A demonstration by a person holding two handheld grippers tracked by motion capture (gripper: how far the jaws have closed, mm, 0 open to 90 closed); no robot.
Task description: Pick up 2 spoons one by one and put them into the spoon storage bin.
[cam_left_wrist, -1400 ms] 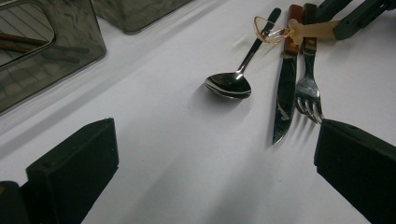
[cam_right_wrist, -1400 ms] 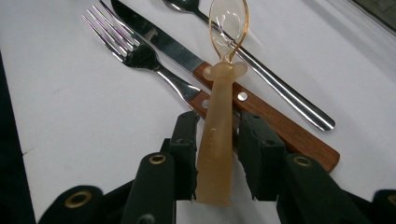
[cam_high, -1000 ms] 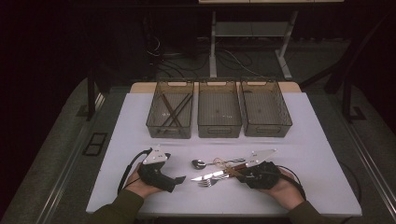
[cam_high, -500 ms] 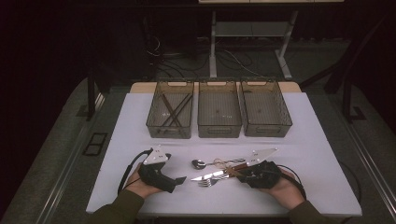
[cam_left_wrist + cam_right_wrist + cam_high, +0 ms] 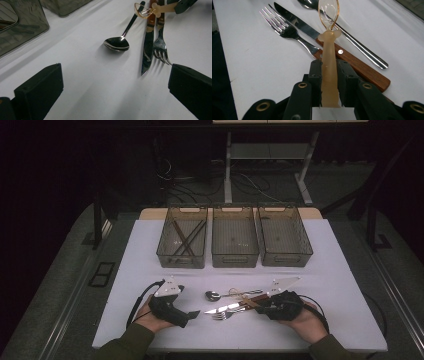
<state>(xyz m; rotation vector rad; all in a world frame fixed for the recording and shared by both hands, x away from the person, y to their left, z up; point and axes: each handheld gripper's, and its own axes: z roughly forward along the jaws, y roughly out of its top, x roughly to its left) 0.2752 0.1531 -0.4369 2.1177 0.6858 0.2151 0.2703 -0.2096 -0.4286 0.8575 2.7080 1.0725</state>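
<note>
Next to nothing has moved since the earlier frames: both hands rest in the same spots on the tabletop [image 5: 345, 270], and the cutlery lies as it did. So the pick-up looks settled, and lifting and sorting into a bin is, by my reading, the step ahead.

The right gripper [image 5: 329, 72] is clenched on a translucent amber plastic spoon [image 5: 329, 45]; its thick, matte handle runs straight up between the jaws, and the thin glassy bowl stands out beyond their tips. Just past the jaws lie a fork [image 5: 287, 31] and a knife [image 5: 312, 31], both with polished steel heads and reddish wooden handles, the knife's riveted. Farther out lies a mirror-bright metal spoon [image 5: 117, 43].

The left gripper [image 5: 115, 87] is released, its blocky black jaws spread wide over bare white tabletop, the metal spoon ahead between them.

Beyond stand three smoky see-through bins [image 5: 235, 245]; the leftmost holds dark sticks [image 5: 187, 237], perhaps chopsticks
</note>
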